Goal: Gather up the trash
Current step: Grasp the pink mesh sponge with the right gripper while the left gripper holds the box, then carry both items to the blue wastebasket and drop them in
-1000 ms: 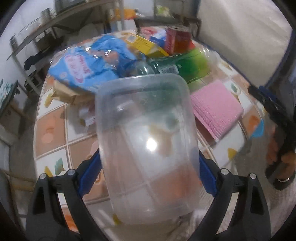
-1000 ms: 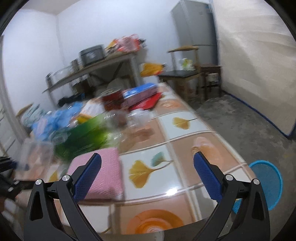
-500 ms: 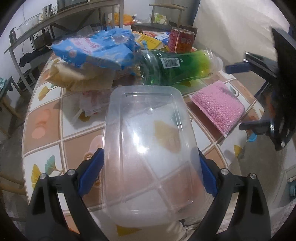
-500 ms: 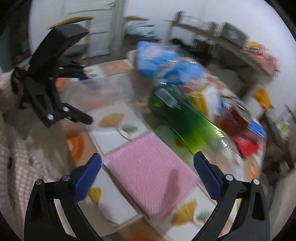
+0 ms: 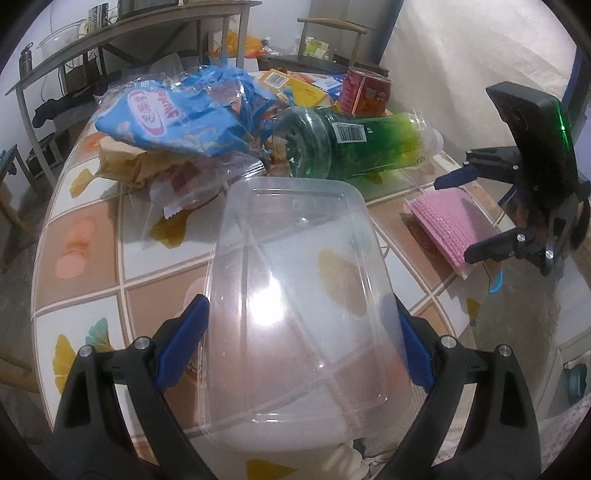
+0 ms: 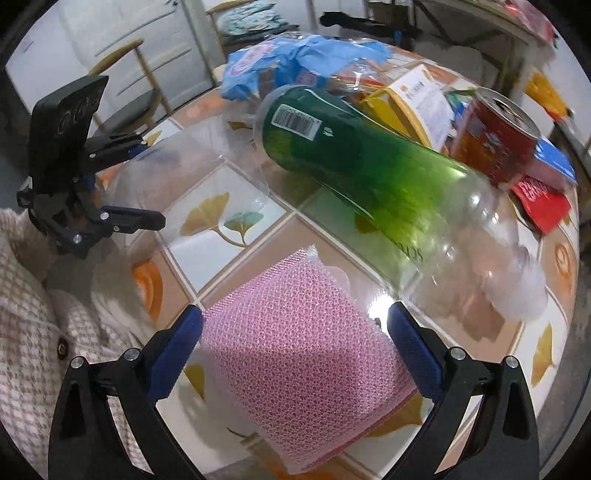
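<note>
My left gripper (image 5: 301, 343) is shut on a clear plastic container (image 5: 299, 295), held over the tiled table's near edge; it also shows faintly in the right wrist view (image 6: 192, 173). My right gripper (image 6: 295, 347) is open, its fingers on either side of a pink mesh sponge pack (image 6: 303, 354) lying on the table, also in the left wrist view (image 5: 450, 225). A green plastic bottle (image 6: 369, 173) lies on its side just beyond. A blue crumpled wrapper (image 5: 184, 114), a red can (image 6: 495, 136) and a yellow box (image 6: 417, 99) lie further back.
The tiled table (image 5: 85, 243) holds a heap of wrappers and paper (image 5: 147, 166) at the back left. A blue and red packet (image 6: 543, 184) lies behind the can. A metal shelf (image 5: 110, 33) and chairs stand beyond. A blue bin (image 5: 496, 280) sits on the floor.
My right gripper swung from facing the room to the table and now frames the pink sponge pack. My left gripper keeps hold of the container, which tilted flatter.
</note>
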Available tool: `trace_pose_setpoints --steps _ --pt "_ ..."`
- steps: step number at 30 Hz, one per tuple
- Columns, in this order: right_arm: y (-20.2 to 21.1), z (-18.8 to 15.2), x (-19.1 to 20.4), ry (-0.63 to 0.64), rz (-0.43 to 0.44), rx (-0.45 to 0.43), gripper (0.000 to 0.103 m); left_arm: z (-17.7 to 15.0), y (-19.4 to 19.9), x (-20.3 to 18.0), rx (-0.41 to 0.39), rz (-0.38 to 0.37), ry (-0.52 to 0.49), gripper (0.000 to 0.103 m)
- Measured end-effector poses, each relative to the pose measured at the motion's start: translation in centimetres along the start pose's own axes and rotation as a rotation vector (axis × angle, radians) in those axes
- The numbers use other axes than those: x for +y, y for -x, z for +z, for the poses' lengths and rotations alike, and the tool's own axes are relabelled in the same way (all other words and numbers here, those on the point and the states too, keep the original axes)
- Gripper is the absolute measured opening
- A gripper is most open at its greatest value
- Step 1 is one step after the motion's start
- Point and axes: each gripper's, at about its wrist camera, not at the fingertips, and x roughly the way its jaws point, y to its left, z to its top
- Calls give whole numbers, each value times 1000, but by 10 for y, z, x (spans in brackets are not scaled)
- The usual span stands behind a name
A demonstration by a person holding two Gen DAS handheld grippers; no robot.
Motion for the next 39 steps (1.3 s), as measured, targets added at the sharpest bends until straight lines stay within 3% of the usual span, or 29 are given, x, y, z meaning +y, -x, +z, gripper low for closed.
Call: trace_pose_setpoints --steps 6,9,14,17,19,25,28,31,34,37,39 --pt "10 10 9 20 -5 -8 97 0 1 1 -5 -9 -5 89" --pt "12 13 21 139 -27 56 97 0 2 1 -1 -10 -10 89" --pt "1 5 42 405 -73 248 97 0 4 3 13 -1 -10 89" --pt "-9 -4 45 509 -123 299 97 2 4 3 18 2 -18 89" --pt "-13 -4 39 498 -116 299 97 4 5 3 22 -7 -22 88" --pt "-2 -10 -1 301 -14 203 96 7 9 8 44 -60 2 88" --pt "13 -22 -8 250 -14 135 81 11 12 10 50 -84 11 87" --pt "40 -33 -22 138 -15 45 80 19 17 5 40 -137 19 87" --pt "80 -60 -33 -27 16 -143 80 34 22 -12 25 -258 10 87" --pt "116 -98 -40 -196 10 -327 80 52 23 -42 13 -357 -64 87" --pt "147 -142 -40 -336 -9 -480 80 62 21 -67 20 -418 -125 87"
